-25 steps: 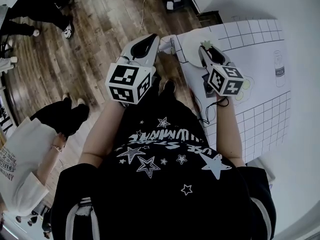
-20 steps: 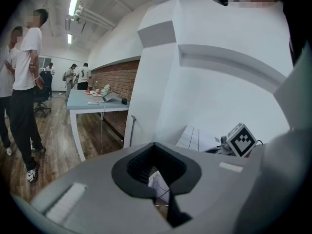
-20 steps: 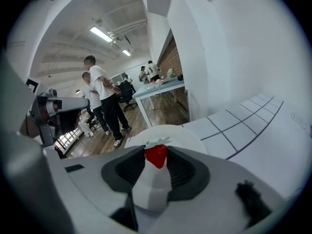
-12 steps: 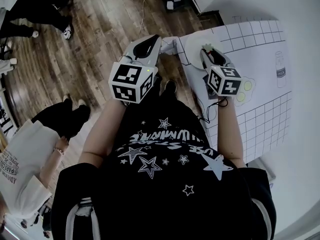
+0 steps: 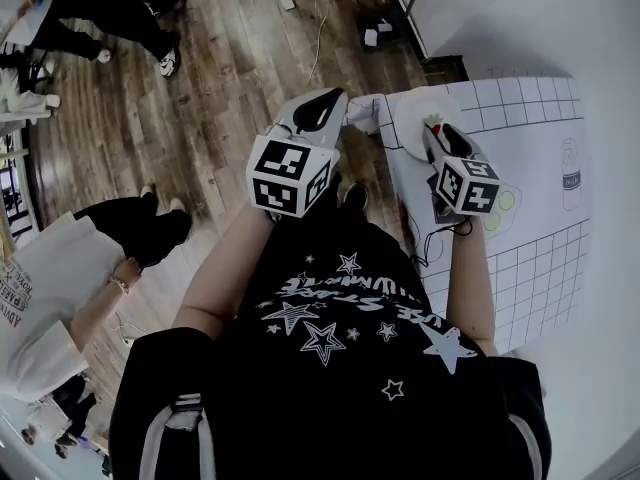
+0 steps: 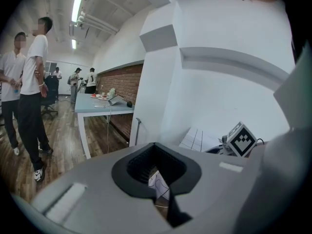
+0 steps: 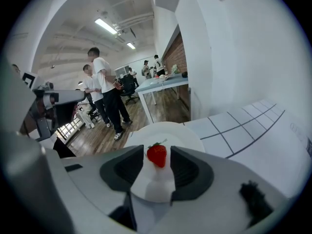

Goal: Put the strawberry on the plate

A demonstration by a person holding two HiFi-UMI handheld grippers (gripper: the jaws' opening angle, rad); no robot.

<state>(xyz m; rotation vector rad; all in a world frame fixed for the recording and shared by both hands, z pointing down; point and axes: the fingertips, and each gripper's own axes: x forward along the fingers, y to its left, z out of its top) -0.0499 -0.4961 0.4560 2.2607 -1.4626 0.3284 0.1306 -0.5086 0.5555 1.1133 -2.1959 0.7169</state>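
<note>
Right gripper view showed the right gripper (image 7: 156,151) clamped on the strawberry (image 7: 156,156), tip down over the plate (image 7: 187,136). Released there, it might topple and roll off the near rim. The left gripper (image 6: 158,174) was closed and empty.

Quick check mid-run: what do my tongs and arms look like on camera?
The left tongs and right tongs are pale grey plastic shells lined with black pads. Each carries a white cube printed with black square markers. The forearms are bare below short black sleeves.
</note>
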